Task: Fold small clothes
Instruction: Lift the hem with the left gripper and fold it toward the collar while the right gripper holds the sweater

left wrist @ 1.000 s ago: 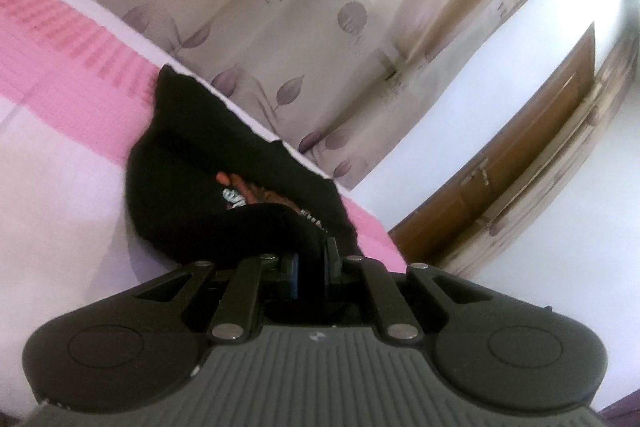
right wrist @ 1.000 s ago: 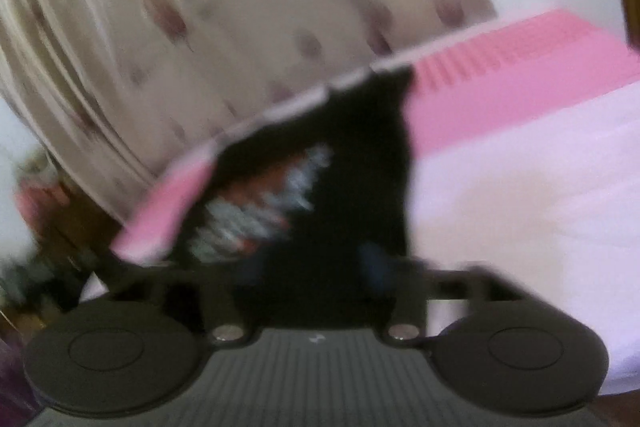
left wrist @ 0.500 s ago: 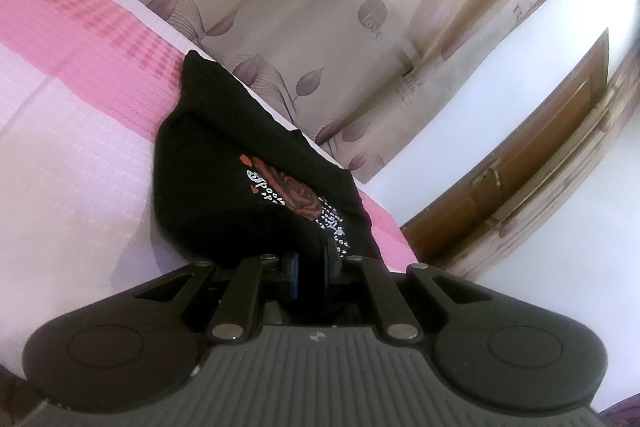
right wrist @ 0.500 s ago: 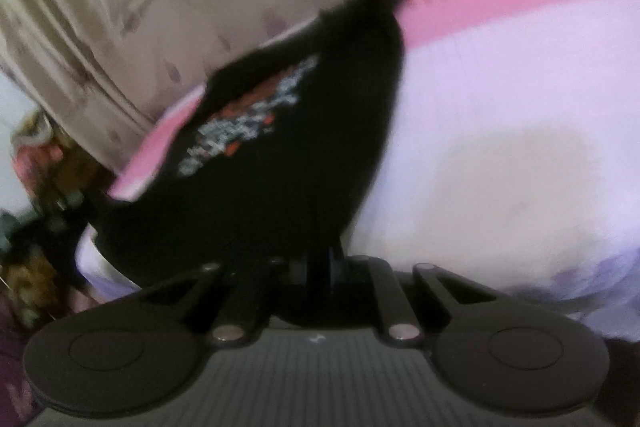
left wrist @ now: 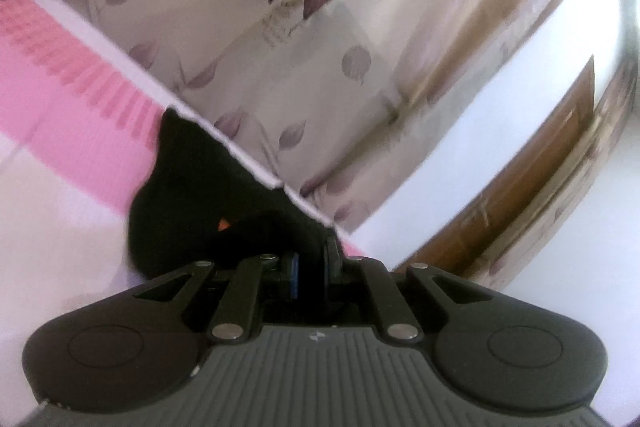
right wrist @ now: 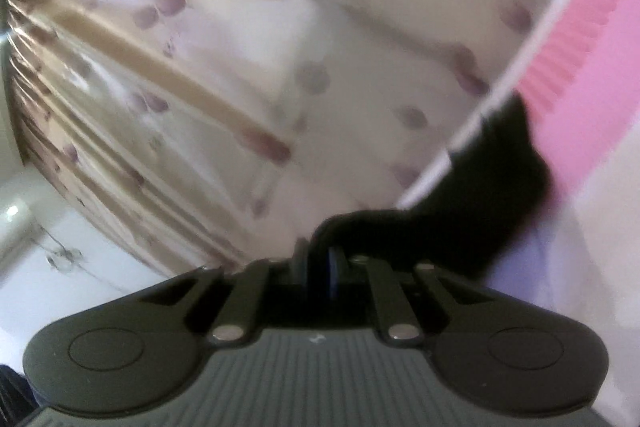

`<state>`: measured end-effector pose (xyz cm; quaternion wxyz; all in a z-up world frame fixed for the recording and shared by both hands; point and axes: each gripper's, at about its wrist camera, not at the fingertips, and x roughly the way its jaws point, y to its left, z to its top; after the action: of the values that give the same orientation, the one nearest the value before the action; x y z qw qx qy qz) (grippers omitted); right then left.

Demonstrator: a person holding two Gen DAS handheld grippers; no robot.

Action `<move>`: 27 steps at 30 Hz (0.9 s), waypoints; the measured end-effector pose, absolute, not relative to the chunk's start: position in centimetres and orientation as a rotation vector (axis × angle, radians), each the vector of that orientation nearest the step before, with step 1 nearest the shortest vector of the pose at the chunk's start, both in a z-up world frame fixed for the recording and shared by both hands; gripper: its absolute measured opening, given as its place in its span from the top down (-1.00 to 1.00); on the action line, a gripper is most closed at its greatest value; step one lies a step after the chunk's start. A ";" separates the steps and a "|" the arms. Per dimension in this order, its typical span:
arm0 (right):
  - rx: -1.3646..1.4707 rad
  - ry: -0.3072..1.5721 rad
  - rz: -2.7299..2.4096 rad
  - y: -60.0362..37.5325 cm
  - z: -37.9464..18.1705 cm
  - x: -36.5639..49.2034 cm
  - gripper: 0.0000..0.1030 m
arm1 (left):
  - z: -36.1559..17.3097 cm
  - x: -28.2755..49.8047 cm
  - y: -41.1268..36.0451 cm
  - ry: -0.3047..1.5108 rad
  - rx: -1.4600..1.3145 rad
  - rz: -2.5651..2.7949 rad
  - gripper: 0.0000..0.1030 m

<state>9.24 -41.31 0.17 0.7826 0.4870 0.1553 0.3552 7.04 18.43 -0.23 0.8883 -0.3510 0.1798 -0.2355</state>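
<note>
A small black garment [left wrist: 192,195] with an orange print lies on the pink and white bed cover [left wrist: 60,131], reaching the bed's far edge. My left gripper [left wrist: 311,267] is shut on its near edge, with cloth bunched between the blue-padded fingers. In the right wrist view the same black garment [right wrist: 492,195] stretches from the bed cover [right wrist: 592,99] to my right gripper [right wrist: 318,267], which is shut on another part of its edge. The right view is blurred.
A beige curtain [left wrist: 320,47] with purple leaf prints hangs just behind the bed and also shows in the right wrist view [right wrist: 240,87]. A white wall [left wrist: 500,127] and a brown wooden door frame [left wrist: 520,187] stand to the right.
Both grippers have moved forward over the garment with its edge in their grip, folding the near part toward the far edge. The print is now almost hidden. Both views tilted up toward the curtain.
</note>
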 end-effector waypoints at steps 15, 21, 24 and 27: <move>1.128 0.430 0.498 -40.5 -2.8 32.7 0.81 | 2.6 26.9 20.4 0.301 -0.687 -0.284 0.81; 1.138 0.485 0.370 -39.7 -7.9 38.1 0.76 | -1.3 33.6 20.0 0.374 -0.621 -0.240 0.75; 1.239 0.490 0.320 -40.3 -10.1 38.7 0.66 | -2.1 35.1 20.4 0.390 -0.630 -0.210 -0.01; 1.315 0.363 0.278 -41.6 -11.2 36.9 -0.07 | -1.9 34.2 21.3 0.271 -0.708 -0.176 -0.95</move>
<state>36.86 -41.63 -11.25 0.7672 0.6058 0.1674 0.1280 34.15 21.32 -1.87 0.9253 -0.3449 0.1320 -0.0858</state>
